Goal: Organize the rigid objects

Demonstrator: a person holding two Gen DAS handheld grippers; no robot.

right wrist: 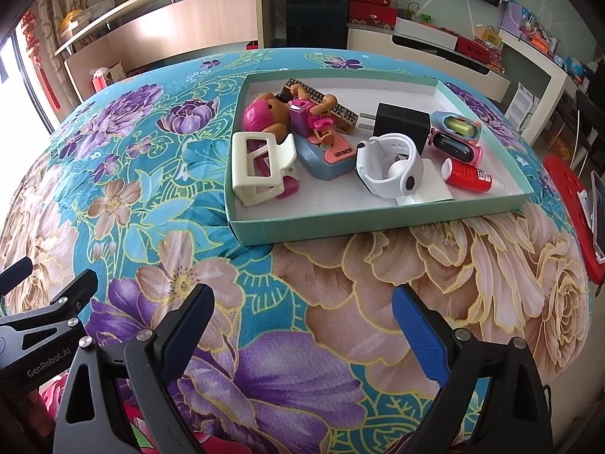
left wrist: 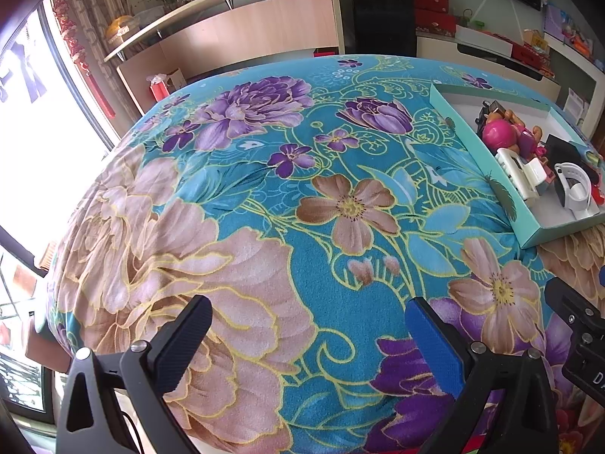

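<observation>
Floral teal cloth (right wrist: 159,196) covers the table; wooden shelves (right wrist: 181,26) behind; turquoise tray (right wrist: 378,223) holds toys; left gripper (left wrist: 308,323) and right gripper (right wrist: 302,310) both gape empty.

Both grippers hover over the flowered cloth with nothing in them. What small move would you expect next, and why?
Probably none beyond easing back. Every loose item, such as the white watch and the red tube, already lies inside the teal tray; the cloth around it shows nothing left. The right gripper and left gripper stand open, empty.

My left gripper (left wrist: 308,335) and right gripper (right wrist: 302,325): black frames, silver screws, ribbed blue finger pads (right wrist: 419,336); "GenRobot.AI" printed white on the left's side.
</observation>
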